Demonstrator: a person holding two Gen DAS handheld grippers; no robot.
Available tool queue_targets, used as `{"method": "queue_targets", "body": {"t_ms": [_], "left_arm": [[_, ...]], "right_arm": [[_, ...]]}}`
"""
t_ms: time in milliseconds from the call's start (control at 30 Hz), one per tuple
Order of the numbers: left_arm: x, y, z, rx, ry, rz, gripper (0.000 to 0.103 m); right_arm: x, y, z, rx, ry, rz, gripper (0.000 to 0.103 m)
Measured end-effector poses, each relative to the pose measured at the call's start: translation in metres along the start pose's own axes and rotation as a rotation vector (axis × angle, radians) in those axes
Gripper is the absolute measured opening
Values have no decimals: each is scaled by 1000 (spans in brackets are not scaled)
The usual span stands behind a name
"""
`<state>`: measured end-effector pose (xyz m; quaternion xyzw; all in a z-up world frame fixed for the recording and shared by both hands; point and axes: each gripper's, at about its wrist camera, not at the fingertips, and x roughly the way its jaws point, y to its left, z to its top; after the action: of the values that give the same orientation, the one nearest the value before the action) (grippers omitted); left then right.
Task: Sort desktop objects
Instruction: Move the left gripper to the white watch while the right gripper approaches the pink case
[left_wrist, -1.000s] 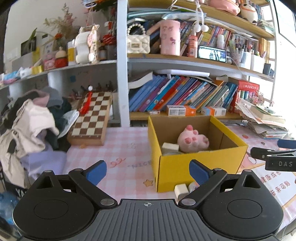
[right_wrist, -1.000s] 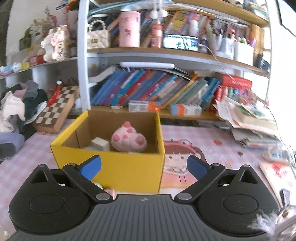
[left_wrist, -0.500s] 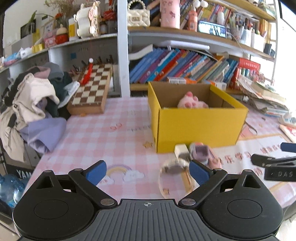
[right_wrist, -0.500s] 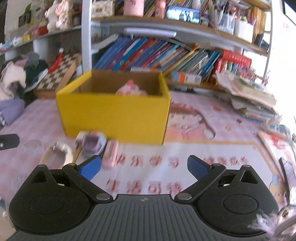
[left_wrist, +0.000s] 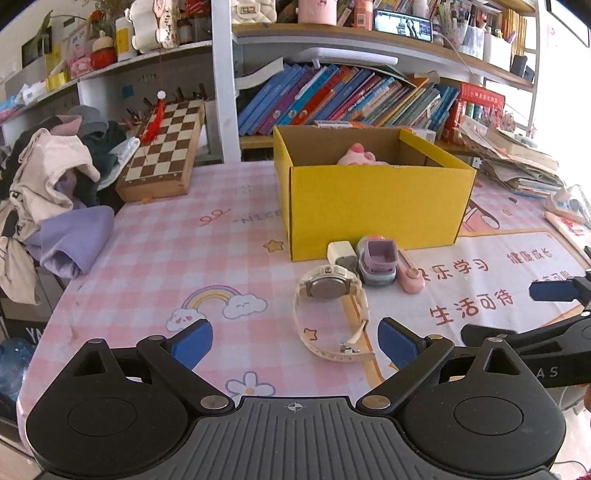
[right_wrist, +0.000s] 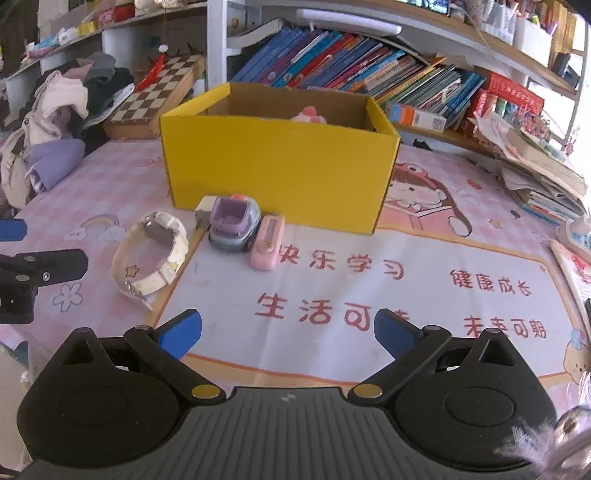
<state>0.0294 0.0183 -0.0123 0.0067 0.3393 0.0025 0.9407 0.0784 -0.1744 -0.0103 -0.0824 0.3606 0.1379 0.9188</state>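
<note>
A yellow cardboard box (left_wrist: 376, 199) (right_wrist: 277, 162) stands on the pink desk mat with a pink plush toy (left_wrist: 360, 157) (right_wrist: 308, 114) inside. In front of it lie a cream wristwatch (left_wrist: 332, 299) (right_wrist: 153, 251), a small white block (left_wrist: 341, 253) (right_wrist: 205, 210), a purple toy car (left_wrist: 376, 260) (right_wrist: 232, 223) and a pink flat case (left_wrist: 410, 271) (right_wrist: 267, 242). My left gripper (left_wrist: 295, 341) hovers open just short of the watch. My right gripper (right_wrist: 288, 330) is open over the printed mat, right of the watch and nearer than the case.
A chessboard (left_wrist: 162, 151) leans at the back left beside a heap of clothes (left_wrist: 48, 184). Books fill the shelf (left_wrist: 351, 96) behind the box. Stacked papers (left_wrist: 517, 166) sit at the right. Bare mat (right_wrist: 424, 280) lies to the right of the small objects.
Both grippers have pulled back and tilted down from the box. The watch, car, block and case now lie in full view before them. Both stay open.
</note>
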Motion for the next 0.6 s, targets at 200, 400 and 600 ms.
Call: {"method": "queue_targets", "body": {"t_ms": [200,400,600], "left_arm": [[5,-4,1,12,15,-7,98],[9,-7,4,24,19,-20,98],[13,-12,5,68,24,-30,98]], "right_arm": [[1,-2,2,-7,-6,-10,101],[5,-7,6,-3,2,-5,101],[8,-7,11,-17,-2,8,101]]}}
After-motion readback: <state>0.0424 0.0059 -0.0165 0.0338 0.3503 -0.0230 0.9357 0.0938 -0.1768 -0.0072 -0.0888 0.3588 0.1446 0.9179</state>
